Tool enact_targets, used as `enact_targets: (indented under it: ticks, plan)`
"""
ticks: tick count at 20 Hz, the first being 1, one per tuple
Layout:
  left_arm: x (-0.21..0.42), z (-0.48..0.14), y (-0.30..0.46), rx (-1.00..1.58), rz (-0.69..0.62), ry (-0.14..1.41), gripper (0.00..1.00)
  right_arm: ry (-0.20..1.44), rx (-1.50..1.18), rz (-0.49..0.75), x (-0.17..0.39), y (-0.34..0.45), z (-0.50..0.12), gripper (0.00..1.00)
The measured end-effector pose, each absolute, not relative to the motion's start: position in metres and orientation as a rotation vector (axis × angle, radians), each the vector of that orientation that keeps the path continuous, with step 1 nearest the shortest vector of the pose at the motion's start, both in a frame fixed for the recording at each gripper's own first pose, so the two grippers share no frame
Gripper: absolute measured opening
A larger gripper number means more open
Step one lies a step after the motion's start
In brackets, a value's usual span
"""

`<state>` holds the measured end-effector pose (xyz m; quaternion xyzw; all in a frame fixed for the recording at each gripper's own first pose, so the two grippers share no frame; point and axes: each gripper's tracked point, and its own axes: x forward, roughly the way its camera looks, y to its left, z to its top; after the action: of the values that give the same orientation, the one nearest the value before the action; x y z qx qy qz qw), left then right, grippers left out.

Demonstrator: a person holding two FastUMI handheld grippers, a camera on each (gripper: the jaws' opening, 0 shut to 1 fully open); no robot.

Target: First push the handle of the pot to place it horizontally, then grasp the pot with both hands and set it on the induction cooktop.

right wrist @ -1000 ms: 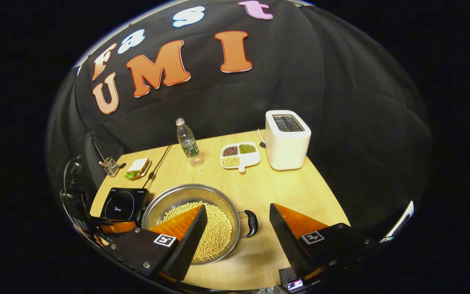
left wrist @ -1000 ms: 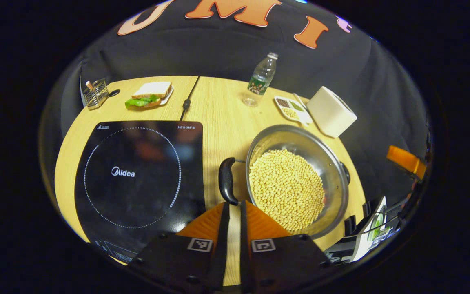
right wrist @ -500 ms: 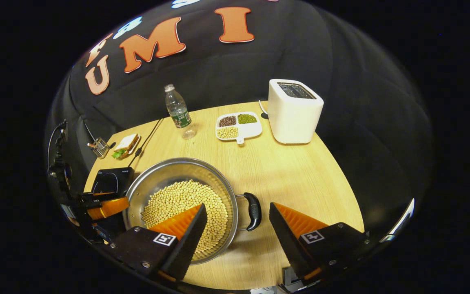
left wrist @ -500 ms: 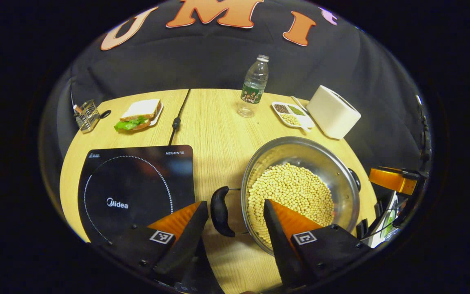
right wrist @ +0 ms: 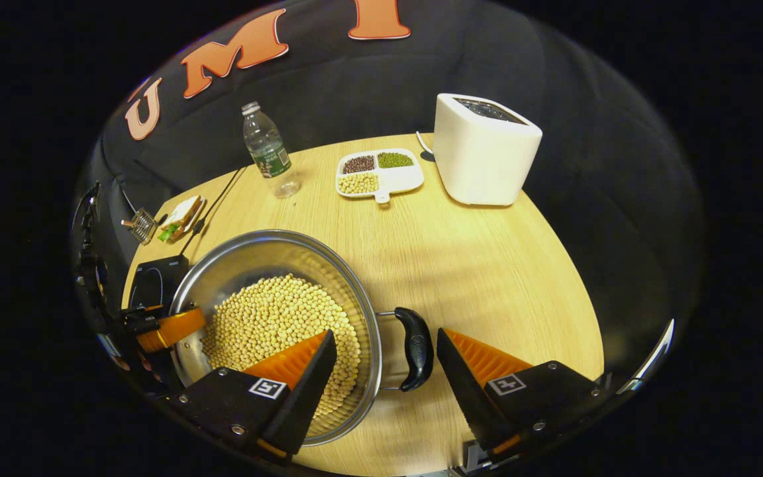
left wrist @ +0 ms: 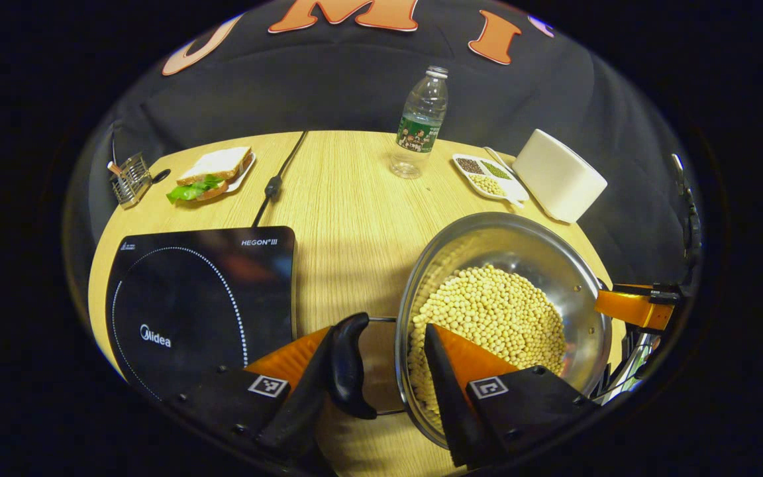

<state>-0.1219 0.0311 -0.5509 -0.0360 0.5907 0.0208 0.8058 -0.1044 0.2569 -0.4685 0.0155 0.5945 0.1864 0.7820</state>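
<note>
Left gripper view, open left gripper (left wrist: 378, 371) straddling pot handle (left wrist: 348, 364)

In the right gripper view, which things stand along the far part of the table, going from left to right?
Wire rack, sandwich, water bottle, divided dish of beans, white toaster.

left gripper (left wrist: 378, 361) opened, now straddles pot (left wrist: 554, 265) handle (left wrist: 348, 371) (right gripper (right wrist: 385, 364) closed in likewise).
</note>
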Motion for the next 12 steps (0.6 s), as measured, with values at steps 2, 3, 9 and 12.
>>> enact_targets:
  ticks: [2,3,9,12]
  plan:
    - [-0.121,-0.556,0.033,-0.067,0.057,1.266,0.83,1.315,0.019,0.397,-0.11,0.253,-0.478,0.94]
    - [-0.122,-0.559,0.034,-0.067,0.063,1.267,0.79,1.322,0.02,0.388,-0.11,0.253,-0.48,0.93]
    - [-0.116,-0.56,0.031,-0.047,0.062,1.214,0.7,1.379,0.013,0.325,-0.117,0.245,-0.502,0.73]
    - [-0.118,-0.557,0.03,-0.033,0.074,1.219,0.7,1.414,0.05,0.297,-0.12,0.245,-0.498,0.64]
